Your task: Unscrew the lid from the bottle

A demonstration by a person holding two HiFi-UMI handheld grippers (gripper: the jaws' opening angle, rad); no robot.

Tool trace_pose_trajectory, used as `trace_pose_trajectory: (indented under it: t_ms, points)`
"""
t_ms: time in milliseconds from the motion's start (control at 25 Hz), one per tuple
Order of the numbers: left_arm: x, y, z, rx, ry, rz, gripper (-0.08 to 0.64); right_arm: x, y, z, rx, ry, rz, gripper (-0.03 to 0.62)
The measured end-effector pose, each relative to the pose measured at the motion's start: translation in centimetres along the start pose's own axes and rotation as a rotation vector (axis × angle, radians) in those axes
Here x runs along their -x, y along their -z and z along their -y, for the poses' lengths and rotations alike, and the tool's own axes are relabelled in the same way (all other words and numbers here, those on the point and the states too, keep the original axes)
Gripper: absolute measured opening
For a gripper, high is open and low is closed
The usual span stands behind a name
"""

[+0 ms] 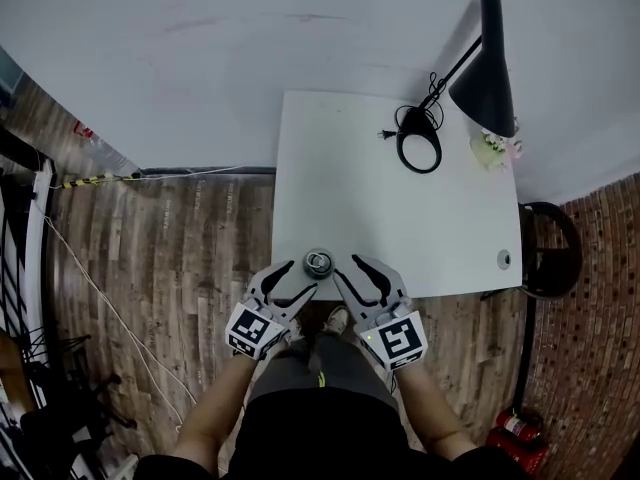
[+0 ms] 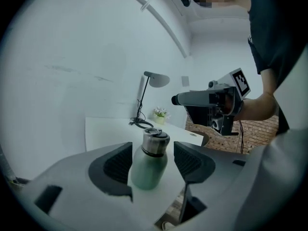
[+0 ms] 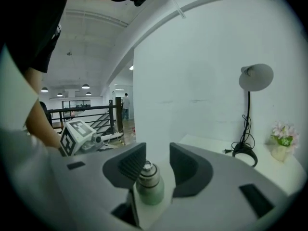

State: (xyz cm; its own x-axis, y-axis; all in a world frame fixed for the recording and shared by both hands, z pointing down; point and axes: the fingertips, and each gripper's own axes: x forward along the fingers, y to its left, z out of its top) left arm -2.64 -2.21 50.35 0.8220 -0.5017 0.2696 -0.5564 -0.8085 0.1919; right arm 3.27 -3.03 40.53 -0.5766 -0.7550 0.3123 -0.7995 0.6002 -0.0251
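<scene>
Bottle (image 1: 318, 262) upright, near edge of table (image 1: 400, 228), lid (image 2: 155, 142) on; left gripper (image 1: 303, 275), right gripper (image 1: 345, 266) flank it, jaws apart, nothing gripped. Unscrewing all ahead.

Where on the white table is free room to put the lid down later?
The table is bare across its middle and left side, between the bottle and the lamp base. Crowded: the far right corner, with lamp base and flower pot, and the near edge, where the left hand-held gripper and the right hand-held gripper flank the bottle.
</scene>
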Motion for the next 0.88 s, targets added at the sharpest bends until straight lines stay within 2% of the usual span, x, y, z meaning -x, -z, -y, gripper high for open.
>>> trace_pose_trajectory:
  t_ms: [120,240,440,880]
  points:
    - [-1.5,1.6,-0.1,0.002,0.016,-0.024,0.318,-1.2,1.2,-0.4,0.003,-0.026,-0.02,0.197]
    - [-2.8,2.1,-0.3,-0.008,0.023,-0.025,0.347,-2.3,2.5,-0.7,0.003,-0.046,-0.048,0.22]
    - [-4.4,3.1,0.1,-0.036,0.05,-0.013,0.364,-4.2,4.4,-1.3,0.02,-0.079,-0.059,0.263]
    - [-6.6,3.9,0.1,-0.088,0.078,-0.016,0.376,-6.3,6.8,-2.2,0.057,-0.116,-0.128,0.282]
